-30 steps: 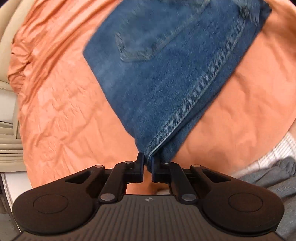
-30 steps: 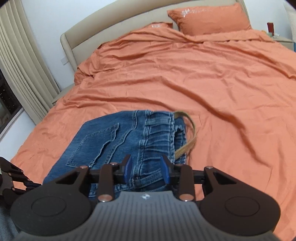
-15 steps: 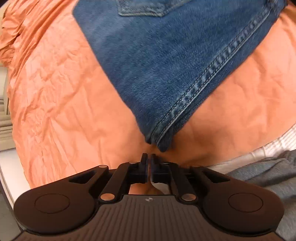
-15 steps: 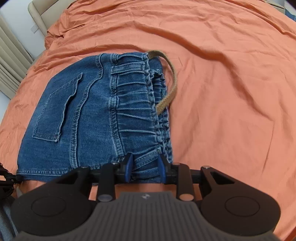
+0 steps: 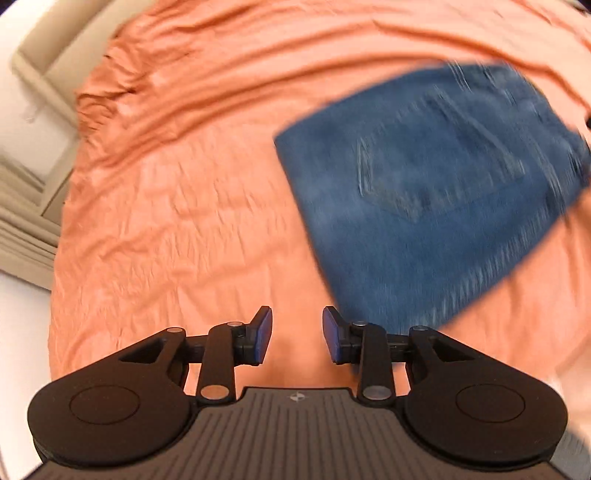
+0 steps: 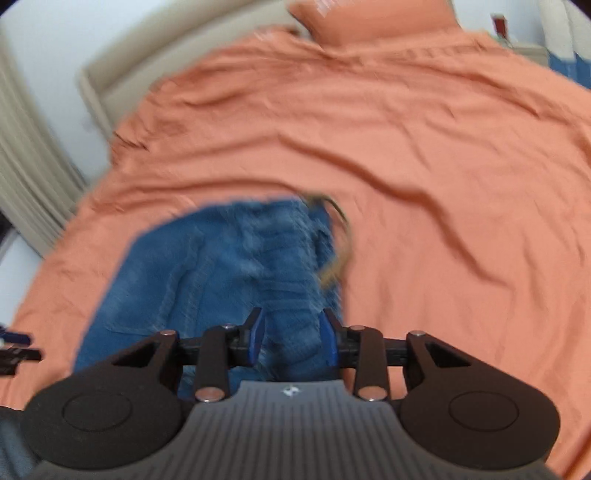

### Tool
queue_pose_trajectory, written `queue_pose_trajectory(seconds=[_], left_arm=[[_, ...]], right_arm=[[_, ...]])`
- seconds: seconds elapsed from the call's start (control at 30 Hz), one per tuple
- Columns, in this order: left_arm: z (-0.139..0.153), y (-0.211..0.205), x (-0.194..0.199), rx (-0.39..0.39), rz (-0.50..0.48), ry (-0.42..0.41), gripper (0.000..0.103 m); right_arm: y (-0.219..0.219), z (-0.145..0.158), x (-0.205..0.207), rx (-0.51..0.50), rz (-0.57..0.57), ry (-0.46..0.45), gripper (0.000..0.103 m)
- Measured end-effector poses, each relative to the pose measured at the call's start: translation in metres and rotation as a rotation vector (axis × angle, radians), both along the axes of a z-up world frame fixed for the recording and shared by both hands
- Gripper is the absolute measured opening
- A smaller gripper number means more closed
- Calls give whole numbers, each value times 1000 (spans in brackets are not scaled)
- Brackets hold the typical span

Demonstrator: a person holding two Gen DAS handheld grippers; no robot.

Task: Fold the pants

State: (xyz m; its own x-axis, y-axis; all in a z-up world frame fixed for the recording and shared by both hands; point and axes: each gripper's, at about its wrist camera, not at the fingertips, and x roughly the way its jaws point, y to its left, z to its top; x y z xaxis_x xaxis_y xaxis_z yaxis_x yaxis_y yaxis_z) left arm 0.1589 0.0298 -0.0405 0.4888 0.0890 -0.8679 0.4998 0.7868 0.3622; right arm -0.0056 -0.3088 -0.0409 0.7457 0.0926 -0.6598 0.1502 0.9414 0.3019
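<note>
Folded jeans (image 6: 229,280) lie on the orange bedspread (image 6: 443,184), with both grippers clear of the denim.

The bundle's waistband end, with a tan belt (image 6: 338,251) looping out, points toward the pillow (image 6: 373,18); its long axis cannot be judged through the motion blur. The left gripper (image 5: 297,341) is opening with nothing between its fingers, and the jeans sit ahead and to its right. The right gripper (image 6: 291,341) is also opening, its fingers spread above the near edge without pinching it. Its body hides that edge.
</note>
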Motion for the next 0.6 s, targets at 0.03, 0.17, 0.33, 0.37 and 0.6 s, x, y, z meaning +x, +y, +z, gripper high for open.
queue_pose_trajectory(seconds=[0.03, 0.17, 0.33, 0.37, 0.6], left_arm=[[-2, -4, 6, -23, 11, -11, 39], [-17, -32, 10, -87, 28, -12, 39], [-41, -56, 1, -141, -19, 14, 39], [-45, -59, 0, -142, -16, 14, 39], [-69, -69, -1, -129, -29, 24, 39]], right_arm=[[6, 3, 1, -23, 25, -28, 31], [32, 10, 13, -112, 88, -97, 35], [66, 1, 40, -231, 173, -69, 35], [71, -3, 44, -264, 191, -51, 35], [79, -42, 64, -338, 260, 108, 35]])
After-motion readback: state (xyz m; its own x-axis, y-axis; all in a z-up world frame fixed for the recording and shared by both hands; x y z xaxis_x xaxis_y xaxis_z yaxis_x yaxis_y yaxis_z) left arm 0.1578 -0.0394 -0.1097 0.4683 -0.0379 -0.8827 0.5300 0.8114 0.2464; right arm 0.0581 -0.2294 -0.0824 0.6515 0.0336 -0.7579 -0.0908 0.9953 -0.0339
